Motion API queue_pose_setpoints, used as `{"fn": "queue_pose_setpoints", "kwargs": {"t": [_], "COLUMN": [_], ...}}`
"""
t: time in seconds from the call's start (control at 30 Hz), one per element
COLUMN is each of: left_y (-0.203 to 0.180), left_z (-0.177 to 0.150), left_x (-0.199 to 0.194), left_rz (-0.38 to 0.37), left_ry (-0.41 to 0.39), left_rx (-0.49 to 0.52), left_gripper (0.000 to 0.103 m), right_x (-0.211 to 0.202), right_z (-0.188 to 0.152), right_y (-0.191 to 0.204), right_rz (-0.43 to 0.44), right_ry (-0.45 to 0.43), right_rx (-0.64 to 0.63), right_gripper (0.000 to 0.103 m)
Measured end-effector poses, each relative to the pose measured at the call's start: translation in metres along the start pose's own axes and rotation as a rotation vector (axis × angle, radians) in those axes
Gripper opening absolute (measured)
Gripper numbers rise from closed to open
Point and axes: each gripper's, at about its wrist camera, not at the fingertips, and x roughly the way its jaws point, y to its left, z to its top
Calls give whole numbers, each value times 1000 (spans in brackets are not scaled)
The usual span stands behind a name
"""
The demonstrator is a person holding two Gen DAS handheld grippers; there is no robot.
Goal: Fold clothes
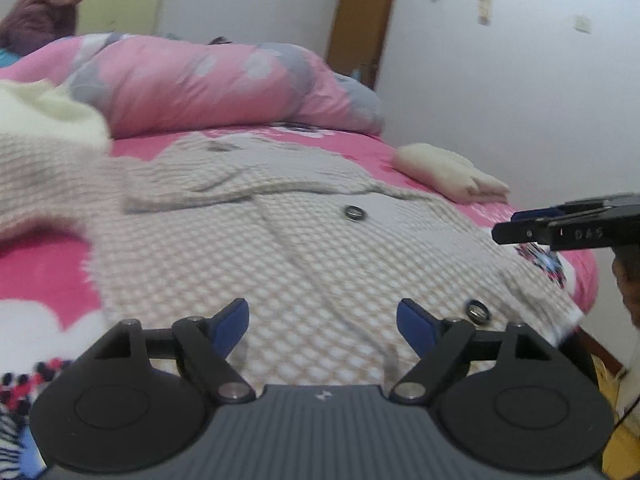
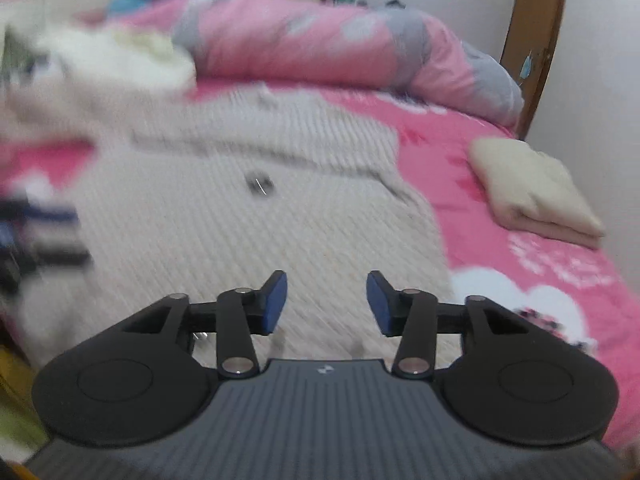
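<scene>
A beige checked knit cardigan (image 1: 280,240) with dark round buttons (image 1: 355,213) lies spread on the pink bed sheet (image 1: 40,280). My left gripper (image 1: 322,322) hovers over its near hem, open and empty. My right gripper (image 2: 327,300) is open and empty above the same cardigan (image 2: 240,240), and shows from the side in the left wrist view (image 1: 516,226) at the right. The right wrist view is blurred. The left gripper appears there as a dark smear (image 2: 44,236) at the left edge.
A folded cream garment (image 1: 452,174) lies near the bed's right edge, also in the right wrist view (image 2: 536,188). A rolled pink and grey quilt (image 1: 224,80) lies across the back. A fluffy white garment (image 1: 44,116) sits at left. A person (image 1: 48,4) sits far left.
</scene>
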Motion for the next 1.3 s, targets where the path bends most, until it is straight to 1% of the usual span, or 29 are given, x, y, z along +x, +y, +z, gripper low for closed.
{"fn": "queue_pose_setpoints", "kwargs": {"t": [0.13, 0.17, 0.2, 0.3, 0.33, 0.4, 0.43, 0.53, 0.6, 0.73, 0.83, 0.93, 1.0, 1.07, 1.17, 1.27, 1.3], "left_y": [26, 32, 38, 51, 56, 66, 70, 82, 91, 108, 126, 147, 165, 185, 219, 250, 262], "left_z": [10, 11, 13, 15, 16, 16, 16, 18, 20, 25, 32, 42, 49, 56, 62, 64, 65], "left_x": [-7, -7, -8, -8, -6, -4, -3, -1, 1, 2, 1, -9, -21, -41, -75, -103, -114], "left_rz": [39, 55, 72, 127, 140, 160, 169, 192, 210, 264, 325, 413, 471, 540, 665, 753, 765], "left_ry": [-10, -11, -11, -8, -4, 6, 10, 11, 9, -5, -20, -53, -92, -148, -215, -240, -244], "left_rx": [-78, -88, -97, -118, -126, -143, -151, -174, -193, -239, -287, -319, -333, -360, -374, -344, -332], "left_gripper": [88, 88, 90, 91, 91, 91, 91, 91, 91, 91, 91, 91, 91, 91, 91, 91, 91], "right_x": [33, 43, 53, 80, 89, 104, 110, 122, 128, 144, 159, 170, 172, 174, 176, 176, 176], "right_z": [21, 25, 29, 38, 41, 46, 48, 54, 58, 63, 60, 55, 55, 54, 53, 52, 52], "right_y": [20, 26, 31, 54, 61, 75, 81, 98, 106, 116, 116, 115, 116, 118, 119, 119, 118], "right_rz": [94, 108, 115, 101, 95, 89, 87, 77, 71, 69, 71, 72, 85, 97, 106, 112, 115], "right_ry": [-13, -8, 1, 40, 51, 68, 70, 57, 38, 22, 36, 47, 44, 43, 42, 40, 39], "right_rx": [159, 194, 223, 276, 276, 255, 240, 185, 141, 90, 89, 90, 80, 72, 64, 66, 68], "right_gripper": [58, 62, 65, 70, 71, 77, 78, 80, 84, 86, 86, 88, 94, 98, 101, 102, 102]}}
